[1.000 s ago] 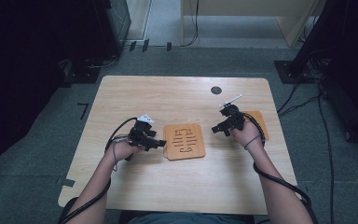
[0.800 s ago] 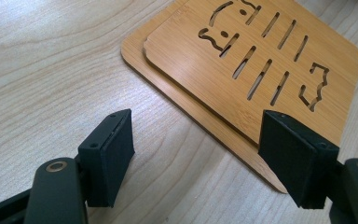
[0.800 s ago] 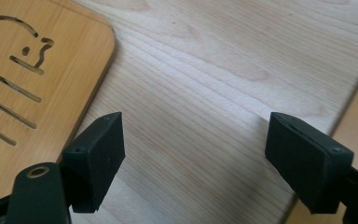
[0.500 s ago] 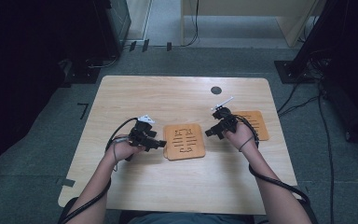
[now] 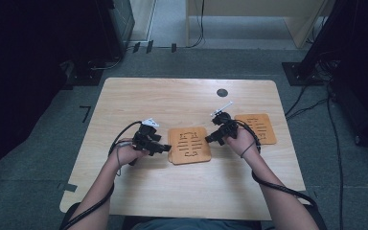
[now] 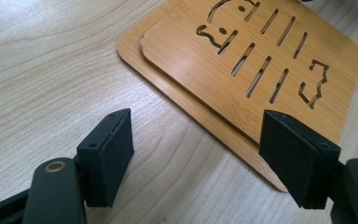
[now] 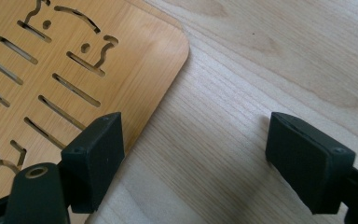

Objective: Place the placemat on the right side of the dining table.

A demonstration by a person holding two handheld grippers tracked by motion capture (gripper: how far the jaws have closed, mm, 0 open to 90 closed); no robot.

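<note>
Two bamboo coasters with cut-out fish patterns lie stacked and slightly offset in the middle of the table (image 5: 124, 100); the top coaster (image 5: 189, 144) (image 6: 261, 51) rests on the lower coaster (image 6: 133, 44). My left gripper (image 5: 165, 148) (image 6: 198, 128) points at the stack's left edge, open, its jaws just opened a little wider; its right jaw hovers over a stack corner. My right gripper (image 5: 210, 140) (image 7: 196, 128) is open at the stack's right edge. Its left jaw overlaps the coaster (image 7: 135, 60), with bare wood between the jaws.
Another bamboo coaster (image 5: 256, 128) lies to the right, behind my right hand. A small black round mark (image 5: 222, 92) sits near the table's far edge. Cables trail from both grippers along the forearms. Dark equipment stands on the floor around the table.
My right gripper has moved left, from near the right coaster to the middle stack's right edge. The left gripper has stayed in place.
</note>
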